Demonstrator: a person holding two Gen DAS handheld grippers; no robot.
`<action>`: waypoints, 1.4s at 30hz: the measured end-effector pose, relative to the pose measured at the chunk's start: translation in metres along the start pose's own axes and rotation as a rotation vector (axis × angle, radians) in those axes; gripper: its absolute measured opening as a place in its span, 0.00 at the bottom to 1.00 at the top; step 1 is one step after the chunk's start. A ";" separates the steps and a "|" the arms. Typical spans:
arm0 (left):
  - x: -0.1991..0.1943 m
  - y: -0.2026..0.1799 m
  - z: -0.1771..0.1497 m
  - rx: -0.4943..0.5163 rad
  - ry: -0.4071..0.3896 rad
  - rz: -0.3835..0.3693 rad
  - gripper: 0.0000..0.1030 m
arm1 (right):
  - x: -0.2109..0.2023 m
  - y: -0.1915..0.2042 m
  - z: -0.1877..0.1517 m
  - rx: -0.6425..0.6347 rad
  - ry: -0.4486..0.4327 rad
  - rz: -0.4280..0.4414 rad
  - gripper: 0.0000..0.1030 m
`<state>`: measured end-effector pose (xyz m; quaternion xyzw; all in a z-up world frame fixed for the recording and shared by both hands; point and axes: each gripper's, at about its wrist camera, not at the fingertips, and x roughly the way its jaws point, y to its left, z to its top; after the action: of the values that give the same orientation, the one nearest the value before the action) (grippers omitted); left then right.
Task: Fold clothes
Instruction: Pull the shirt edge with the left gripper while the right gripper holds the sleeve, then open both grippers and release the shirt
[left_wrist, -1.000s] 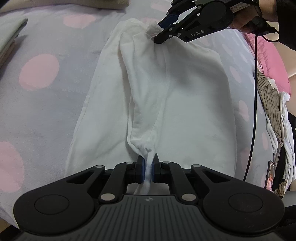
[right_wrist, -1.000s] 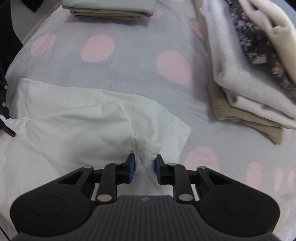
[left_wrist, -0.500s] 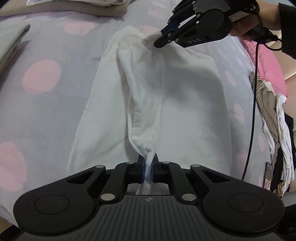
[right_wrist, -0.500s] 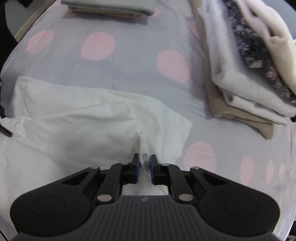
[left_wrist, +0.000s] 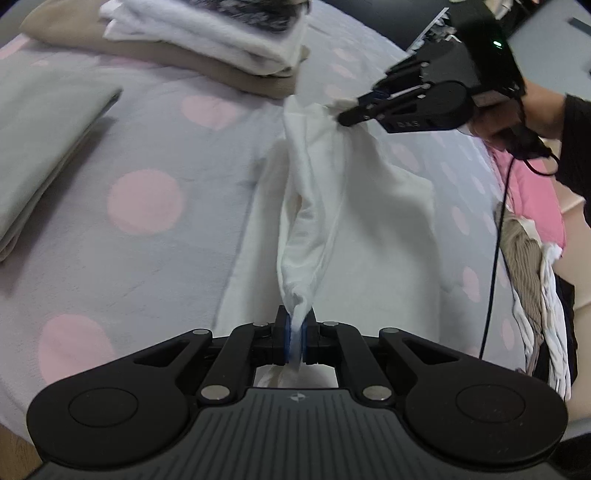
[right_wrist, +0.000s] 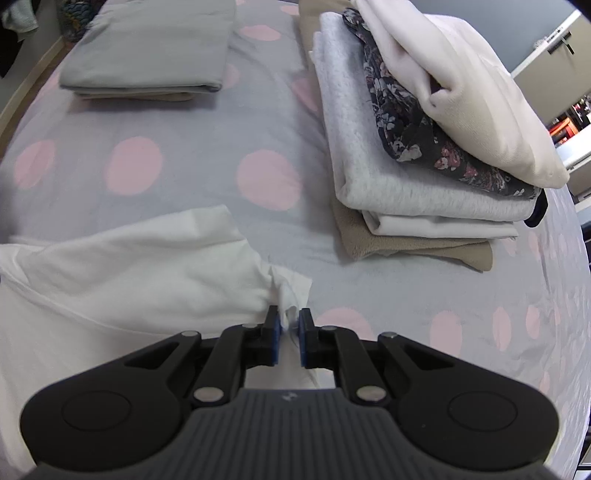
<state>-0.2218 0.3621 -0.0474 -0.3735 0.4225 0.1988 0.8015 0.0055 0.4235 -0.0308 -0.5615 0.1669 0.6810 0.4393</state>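
A white garment (left_wrist: 354, 221) lies on the grey bedspread with pink dots (left_wrist: 147, 199), and one long edge of it is lifted off the bed. My left gripper (left_wrist: 294, 332) is shut on the near end of that edge. At the far end my right gripper (left_wrist: 345, 117), held by a hand, is shut on the other corner. In the right wrist view the right gripper (right_wrist: 289, 325) pinches a bunched white corner, and the white garment (right_wrist: 129, 266) hangs away to the left.
A stack of folded clothes (right_wrist: 424, 140) sits right of the garment's far end. A folded grey-green piece (right_wrist: 147, 48) lies at the back left. A heap of unfolded clothes (left_wrist: 535, 266) and a black cable (left_wrist: 495, 236) hang at the bed's right edge.
The right jaws have closed on the garment's corner. Both grippers have risen, lifting the pinched edge off the bed, and the cloth between them has drawn tighter.
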 end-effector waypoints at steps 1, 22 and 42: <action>0.004 0.006 0.001 -0.016 0.010 0.004 0.04 | 0.006 0.000 0.002 0.006 0.000 0.003 0.11; 0.023 0.007 -0.003 0.139 0.048 0.178 0.42 | -0.036 0.033 -0.064 0.371 -0.062 -0.078 0.51; 0.028 0.022 -0.037 0.138 0.057 0.096 0.49 | -0.068 0.242 -0.238 1.471 -0.181 -0.049 0.52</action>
<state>-0.2396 0.3481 -0.0933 -0.3022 0.4752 0.1964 0.8026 -0.0388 0.0887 -0.1080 -0.0672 0.5305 0.4269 0.7292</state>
